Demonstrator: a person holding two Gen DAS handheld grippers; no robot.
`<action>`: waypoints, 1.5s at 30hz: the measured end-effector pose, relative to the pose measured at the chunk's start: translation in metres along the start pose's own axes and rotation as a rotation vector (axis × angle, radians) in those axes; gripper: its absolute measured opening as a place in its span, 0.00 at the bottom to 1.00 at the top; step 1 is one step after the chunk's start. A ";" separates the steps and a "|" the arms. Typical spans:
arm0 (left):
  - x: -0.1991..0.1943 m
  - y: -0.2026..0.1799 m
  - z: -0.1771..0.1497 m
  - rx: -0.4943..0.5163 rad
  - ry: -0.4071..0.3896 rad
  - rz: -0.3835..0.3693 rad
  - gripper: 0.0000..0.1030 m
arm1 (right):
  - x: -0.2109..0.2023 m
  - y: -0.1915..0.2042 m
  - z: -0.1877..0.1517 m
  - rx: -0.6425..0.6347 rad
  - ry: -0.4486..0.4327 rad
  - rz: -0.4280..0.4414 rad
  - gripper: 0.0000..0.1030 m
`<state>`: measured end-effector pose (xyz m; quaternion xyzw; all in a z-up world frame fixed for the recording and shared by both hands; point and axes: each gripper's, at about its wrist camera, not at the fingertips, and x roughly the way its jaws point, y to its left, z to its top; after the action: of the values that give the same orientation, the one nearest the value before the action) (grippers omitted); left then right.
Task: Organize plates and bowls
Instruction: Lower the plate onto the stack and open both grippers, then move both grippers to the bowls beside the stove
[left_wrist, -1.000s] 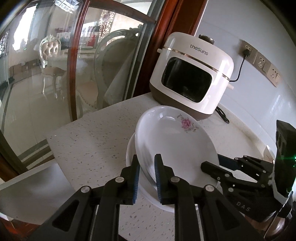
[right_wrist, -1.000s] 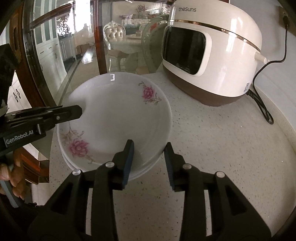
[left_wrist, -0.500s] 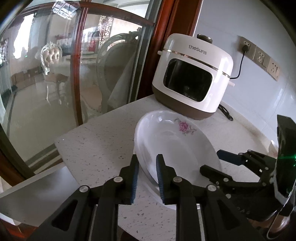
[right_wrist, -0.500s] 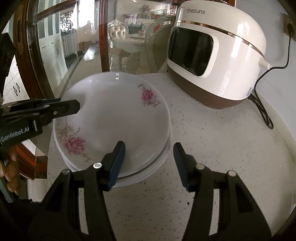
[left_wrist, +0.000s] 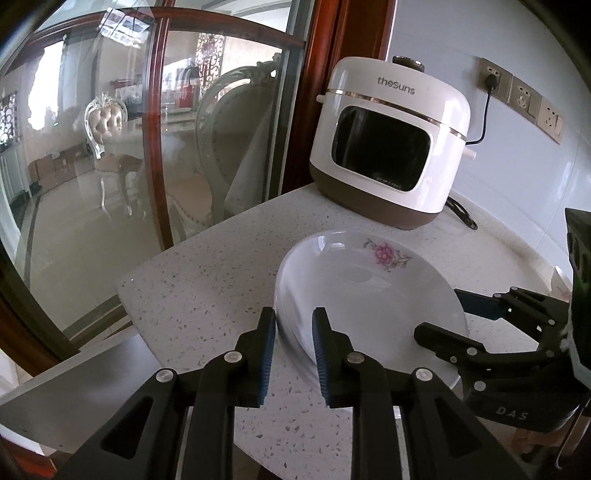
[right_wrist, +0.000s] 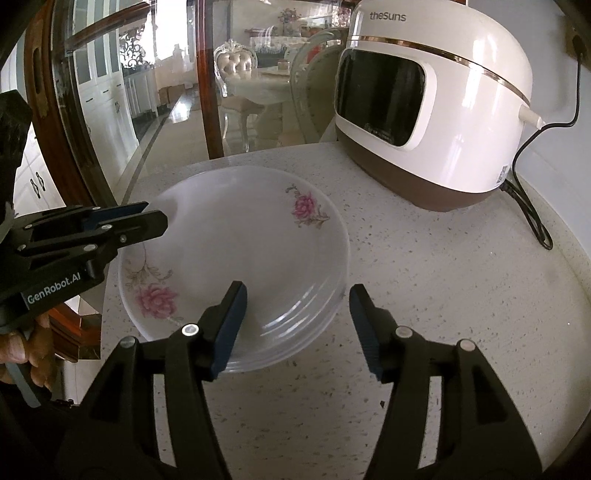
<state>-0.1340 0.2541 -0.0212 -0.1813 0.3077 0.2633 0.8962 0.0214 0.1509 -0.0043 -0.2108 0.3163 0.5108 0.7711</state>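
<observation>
A stack of white plates with pink flowers (right_wrist: 314, 325) sits on the speckled counter (right_wrist: 424, 295). The top plate (right_wrist: 240, 240) (left_wrist: 369, 288) lies flat on the stack. My left gripper (left_wrist: 293, 354) is shut on that plate's near rim, and in the right wrist view the left gripper (right_wrist: 155, 216) reaches in at the plate's left edge. My right gripper (right_wrist: 297, 295) is open wide at the stack's near right rim, one finger over the plate and the other past the rim over the counter. It holds nothing. In the left wrist view the right gripper (left_wrist: 439, 312) shows at the plate's right side.
A white and brown cooker (left_wrist: 388, 147) (right_wrist: 424, 103) stands behind the plates, its black cord (right_wrist: 532, 221) trailing right along the wall to the sockets (left_wrist: 517, 92). A glass door with a wooden frame (left_wrist: 155, 147) borders the counter's left edge (left_wrist: 147, 314). A person's hand (right_wrist: 18, 347) holds the left gripper.
The top plate went from tilted up to lying flat on the stack. My right gripper opened wide and drew back from the rim. My left gripper stayed on the plate's rim.
</observation>
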 end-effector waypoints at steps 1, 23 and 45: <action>0.001 0.001 0.000 -0.003 0.006 0.001 0.35 | 0.000 -0.001 0.000 0.004 0.001 -0.007 0.65; -0.030 -0.018 0.020 -0.023 -0.099 -0.138 0.58 | -0.046 -0.051 0.007 0.232 -0.088 -0.119 0.82; -0.051 -0.205 0.024 0.198 -0.023 -0.549 0.58 | -0.266 -0.200 -0.124 0.719 -0.190 -0.427 0.86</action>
<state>-0.0373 0.0841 0.0634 -0.1665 0.2611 -0.0183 0.9507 0.0981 -0.1811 0.0951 0.0588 0.3510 0.2140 0.9097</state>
